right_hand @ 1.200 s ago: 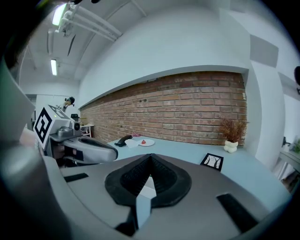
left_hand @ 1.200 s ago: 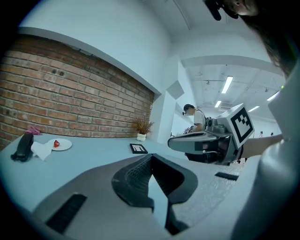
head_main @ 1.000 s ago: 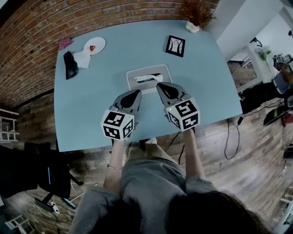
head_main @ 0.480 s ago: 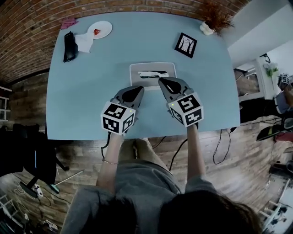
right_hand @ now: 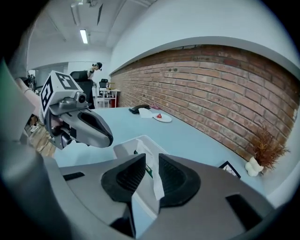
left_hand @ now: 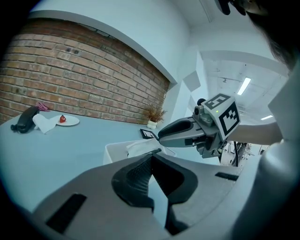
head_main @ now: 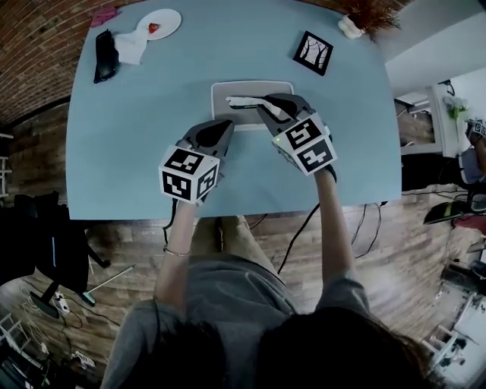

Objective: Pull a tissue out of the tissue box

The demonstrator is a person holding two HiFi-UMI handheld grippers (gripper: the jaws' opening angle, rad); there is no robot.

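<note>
1. The white, crumpled tissue (right_hand: 153, 170) stuck up from the slot of the tissue box (head_main: 222, 91). In head view its right end was hidden under the right gripper (right_hand: 149, 159).
2. Box was pale & rectangular, long axis left-right, mid table (head_main: 137, 152).
3. Right gripper's jaws stood apart w/ the tissue between them, not clamped.
4. Left gripper (left_hand: 152, 157) had jaws together, nothing held, just near side of the box.

Tissue box (head_main: 221, 114) partly hidden under right gripper (head_main: 264, 105).

Tissue box (head_main: 222, 114) centred on table (head_main: 129, 152); plate (head_main: 168, 18) behind-left; frame (head_main: 313, 52) behind-right.
</note>
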